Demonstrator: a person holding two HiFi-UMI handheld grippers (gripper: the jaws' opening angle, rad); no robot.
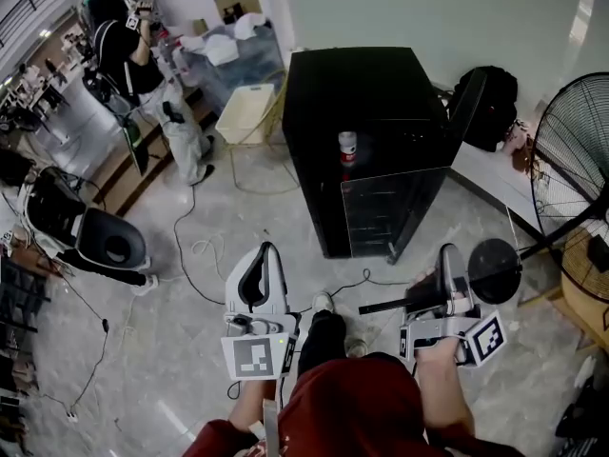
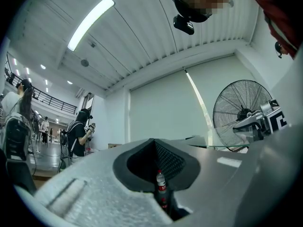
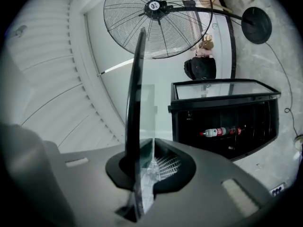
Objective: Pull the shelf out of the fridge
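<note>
**A:** Which step is shown?

**B:** The shelf point(image 1: 385, 305) is clear of the fridge point(image 1: 362, 93), and the right gripper point(image 1: 449, 258) is clamped on its edge. The left gripper point(image 1: 266, 253) is closed on nothing. Extraction appears complete.

**A:** What comes next, and how much room is there?

**B:** Probably setting the pane down. Open floor point(image 1: 171, 369) lies to the left, the fan base point(image 1: 495, 269) stands just beside the right gripper, and the fridge is ahead.

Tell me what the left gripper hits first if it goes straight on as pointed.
Probably the clear plastic bottle with a red label in the open black fridge; it sits centred beyond the left gripper. Nothing nearer shows, but depth is unclear.
</note>
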